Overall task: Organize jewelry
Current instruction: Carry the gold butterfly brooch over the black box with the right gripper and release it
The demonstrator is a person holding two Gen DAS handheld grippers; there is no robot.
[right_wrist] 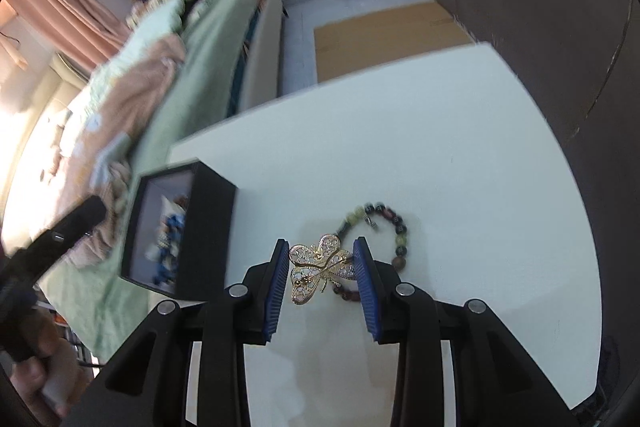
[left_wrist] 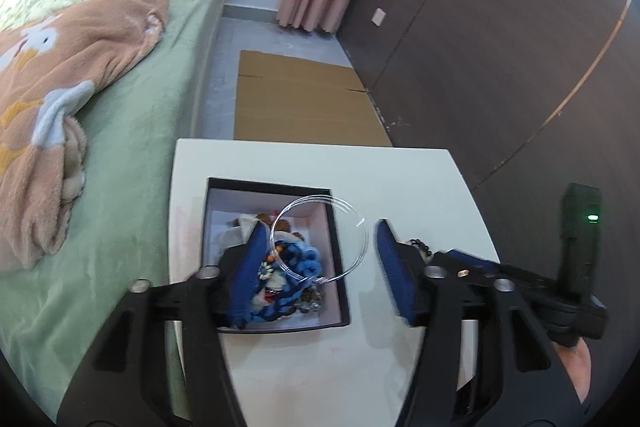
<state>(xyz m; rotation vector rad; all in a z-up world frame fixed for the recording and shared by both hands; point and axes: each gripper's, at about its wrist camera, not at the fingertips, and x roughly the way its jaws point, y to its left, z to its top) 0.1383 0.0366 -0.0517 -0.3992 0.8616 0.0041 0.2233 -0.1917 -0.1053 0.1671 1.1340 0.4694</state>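
A black jewelry box point(left_wrist: 338, 247) with a pale lining sits on the white table point(left_wrist: 400, 167) and holds several blue and beaded pieces point(left_wrist: 296, 263). My left gripper point(left_wrist: 320, 239) is open above the box; a clear thin wire bangle point(left_wrist: 320, 239) hangs between its fingers over the box edge. In the right wrist view my right gripper point(right_wrist: 322, 251) is shut on a gold butterfly brooch point(right_wrist: 316, 271). A bracelet of dark and green beads point(right_wrist: 384, 227) lies on the table point(right_wrist: 440, 147) just beyond it. The box point(right_wrist: 208, 219) stands to the left.
A bed with green sheet point(left_wrist: 132, 131) and a pink blanket point(left_wrist: 60, 67) runs along the table's left side. Flattened cardboard point(left_wrist: 300, 99) lies on the floor beyond the table. A dark wall point(left_wrist: 500, 47) stands at right. The other gripper's handle point(left_wrist: 580, 247) shows at right.
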